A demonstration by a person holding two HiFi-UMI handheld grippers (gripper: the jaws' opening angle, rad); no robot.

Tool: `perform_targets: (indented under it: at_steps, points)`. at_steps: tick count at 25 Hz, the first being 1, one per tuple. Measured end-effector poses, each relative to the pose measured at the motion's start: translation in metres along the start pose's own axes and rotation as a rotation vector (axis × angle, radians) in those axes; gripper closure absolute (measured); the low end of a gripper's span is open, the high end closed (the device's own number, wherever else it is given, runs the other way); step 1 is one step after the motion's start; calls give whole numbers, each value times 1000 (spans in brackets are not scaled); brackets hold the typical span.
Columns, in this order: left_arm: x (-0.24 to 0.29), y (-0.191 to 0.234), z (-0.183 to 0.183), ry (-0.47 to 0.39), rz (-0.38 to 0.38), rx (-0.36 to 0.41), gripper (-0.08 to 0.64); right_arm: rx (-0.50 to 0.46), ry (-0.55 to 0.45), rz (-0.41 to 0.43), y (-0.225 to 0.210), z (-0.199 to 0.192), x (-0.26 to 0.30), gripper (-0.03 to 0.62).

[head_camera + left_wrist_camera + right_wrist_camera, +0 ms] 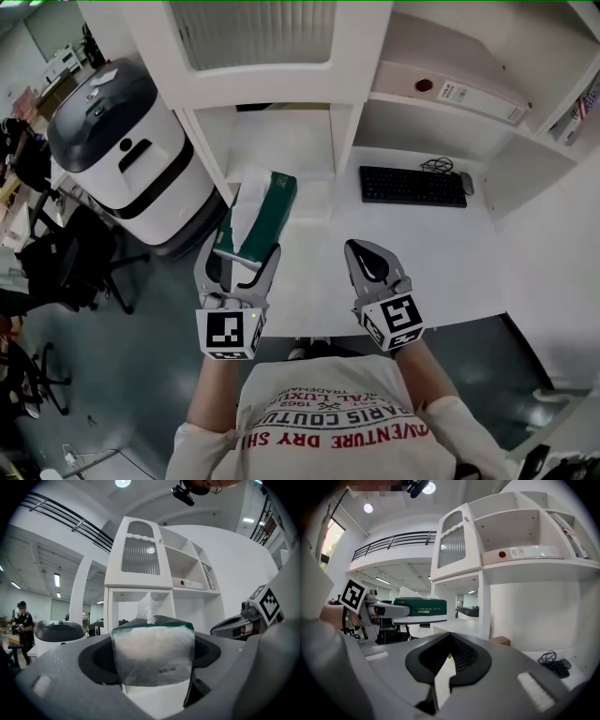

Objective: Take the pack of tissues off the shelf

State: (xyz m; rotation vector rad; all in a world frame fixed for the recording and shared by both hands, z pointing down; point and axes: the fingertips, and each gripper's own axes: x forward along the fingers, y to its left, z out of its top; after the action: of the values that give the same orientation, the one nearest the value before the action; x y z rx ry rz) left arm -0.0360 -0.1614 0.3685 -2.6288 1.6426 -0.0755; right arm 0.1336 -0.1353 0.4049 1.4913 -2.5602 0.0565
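Note:
The pack of tissues (263, 208) is green with a clear end, and a white tissue sticks out of its top. My left gripper (242, 255) is shut on it and holds it in the air over the desk's left front edge, in front of the white shelf unit (352, 112). In the left gripper view the pack (153, 653) fills the space between the jaws. My right gripper (371, 260) is shut on nothing and hovers over the desk, to the right of the pack. The right gripper view shows the pack (417, 606) off to its left.
A black keyboard (412, 186) and a mouse lie at the back of the white desk (441, 262). A white binder (450, 91) rests on an upper shelf. A white and black machine (122, 141) stands left of the desk, with office chairs (66, 262) beyond it.

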Motion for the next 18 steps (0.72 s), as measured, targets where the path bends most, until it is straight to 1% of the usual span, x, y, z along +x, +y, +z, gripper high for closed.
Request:
perform_targets:
  at_steps: [4, 7, 13, 18]
  points:
    - [-14, -7, -3, -18, -65, -16, 138, -9, -22, -1, 5, 3, -10, 592]
    - [-20, -8, -8, -25, -99, -27, 140, -5, -39, 6, 8, 5, -14, 592]
    - [-23, -11, -8, -25, -125, -49, 140, -47, -74, 34, 11, 15, -17, 592]
    - [-21, -20, -10, -42, -159, -31, 140, -62, -72, 52, 10, 14, -17, 592]
